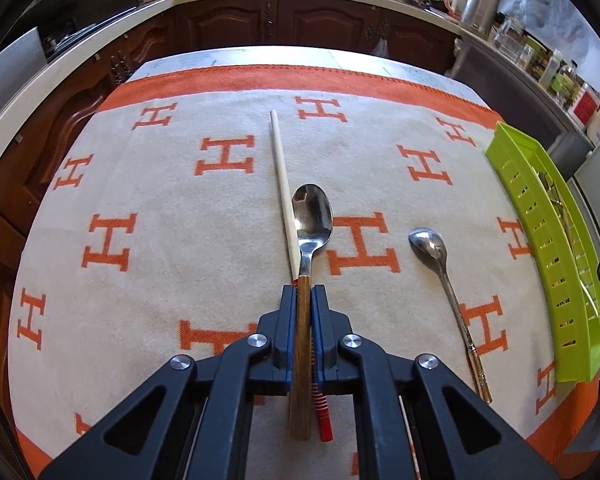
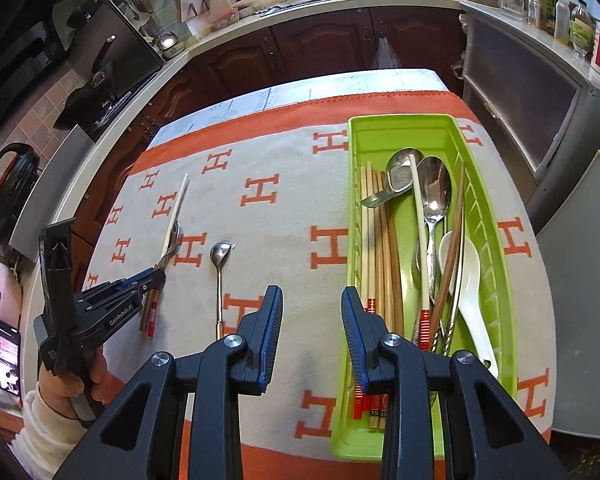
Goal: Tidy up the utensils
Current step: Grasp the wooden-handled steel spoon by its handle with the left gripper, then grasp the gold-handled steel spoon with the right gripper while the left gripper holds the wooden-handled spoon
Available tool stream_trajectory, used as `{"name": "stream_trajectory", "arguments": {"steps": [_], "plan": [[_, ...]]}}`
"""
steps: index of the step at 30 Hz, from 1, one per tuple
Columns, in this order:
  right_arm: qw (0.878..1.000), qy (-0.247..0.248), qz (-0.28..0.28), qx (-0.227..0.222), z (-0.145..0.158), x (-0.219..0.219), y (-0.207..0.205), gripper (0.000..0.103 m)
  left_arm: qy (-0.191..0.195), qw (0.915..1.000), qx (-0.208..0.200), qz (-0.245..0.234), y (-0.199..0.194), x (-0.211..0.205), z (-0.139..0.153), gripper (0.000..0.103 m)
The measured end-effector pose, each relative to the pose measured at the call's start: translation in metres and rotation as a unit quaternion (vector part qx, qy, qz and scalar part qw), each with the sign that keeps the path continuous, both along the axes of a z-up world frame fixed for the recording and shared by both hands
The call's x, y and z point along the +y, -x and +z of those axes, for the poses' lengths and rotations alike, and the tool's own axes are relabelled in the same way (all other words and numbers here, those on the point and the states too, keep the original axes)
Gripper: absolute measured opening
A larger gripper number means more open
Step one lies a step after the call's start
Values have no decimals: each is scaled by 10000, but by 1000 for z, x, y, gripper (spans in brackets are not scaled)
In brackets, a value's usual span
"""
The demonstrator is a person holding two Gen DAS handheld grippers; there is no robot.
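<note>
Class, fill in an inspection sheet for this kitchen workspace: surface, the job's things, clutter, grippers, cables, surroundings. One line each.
Surface: table under a cream cloth with orange H marks.
Job's things: wooden-handled spoon, white chopstick beside it, small metal spoon lying apart; green tray already holds chopsticks, metal spoons and a white ceramic spoon.
Clutter: nothing seen on the cloth.
Grippers: left gripper shut on the wooden-handled spoon's handle; right gripper open, empty, at the tray's left edge.
Cables: nothing seen.
Surroundings: dark wood cabinets, crowded countertops, a phone at the left.
</note>
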State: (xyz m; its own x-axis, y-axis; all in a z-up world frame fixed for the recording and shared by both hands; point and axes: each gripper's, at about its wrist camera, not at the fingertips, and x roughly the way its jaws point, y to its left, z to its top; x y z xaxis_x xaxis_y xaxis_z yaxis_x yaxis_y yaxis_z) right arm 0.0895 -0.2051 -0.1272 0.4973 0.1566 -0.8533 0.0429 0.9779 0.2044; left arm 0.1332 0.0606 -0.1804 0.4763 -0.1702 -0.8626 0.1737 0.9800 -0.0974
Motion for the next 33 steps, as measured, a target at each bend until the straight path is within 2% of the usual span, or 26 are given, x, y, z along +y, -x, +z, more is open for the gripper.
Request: {"name": "stream_trajectory", "arguments": {"steps": [7, 18, 33], "plan": [[9993, -24, 371, -30, 2, 25, -1, 31, 423, 9986, -210, 218, 19, 23, 7, 5], [9953, 16, 945, 198, -24, 84, -8, 31, 738, 9966, -266, 252, 44, 32, 13, 5], [9961, 98, 846, 228, -58, 107, -23, 31, 1071, 9932, -324, 323, 62, 49, 16, 5]]}}
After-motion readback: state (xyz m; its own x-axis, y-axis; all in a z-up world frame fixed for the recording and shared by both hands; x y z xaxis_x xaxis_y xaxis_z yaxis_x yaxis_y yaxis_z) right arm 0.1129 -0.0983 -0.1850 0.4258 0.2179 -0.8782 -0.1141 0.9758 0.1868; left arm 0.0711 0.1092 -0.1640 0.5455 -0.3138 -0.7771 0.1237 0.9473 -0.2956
